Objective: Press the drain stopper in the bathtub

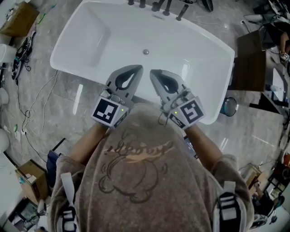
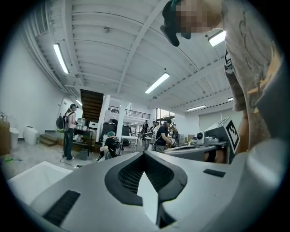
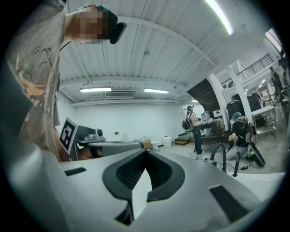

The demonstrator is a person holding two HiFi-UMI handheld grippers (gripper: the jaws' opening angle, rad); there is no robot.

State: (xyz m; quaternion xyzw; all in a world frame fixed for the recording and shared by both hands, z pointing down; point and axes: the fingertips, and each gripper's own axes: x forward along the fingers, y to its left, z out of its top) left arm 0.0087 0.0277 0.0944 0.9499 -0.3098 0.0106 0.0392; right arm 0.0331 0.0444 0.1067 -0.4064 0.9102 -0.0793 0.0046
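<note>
Both grippers hang close to the person's chest, above the near rim of the white bathtub [image 1: 68,56]. On the left gripper [image 1: 136,69] the 2 jaws meet tip to tip with nothing between them, which its own view shows plainly. The right gripper [image 1: 154,72] is the same, jaws together and empty.

The drain stopper [image 1: 146,52] shows as a small round metal disc in the middle of the tub floor. It lies beyond both sets of tips and well apart from them. Dark tap fittings [image 1: 158,5] stand along the far rim.

The stopper is too small here to tell whether it stands raised or already sits pushed down. The scene therefore fits 2 stages: grippers held ready ahead of a reach into the tub, or held clear with the stopper already pressed. Only if the stopper stands raised would a press be called for. In my judgement that means 1 closed tip lowered straight down onto the disc and pushed firmly.
</note>
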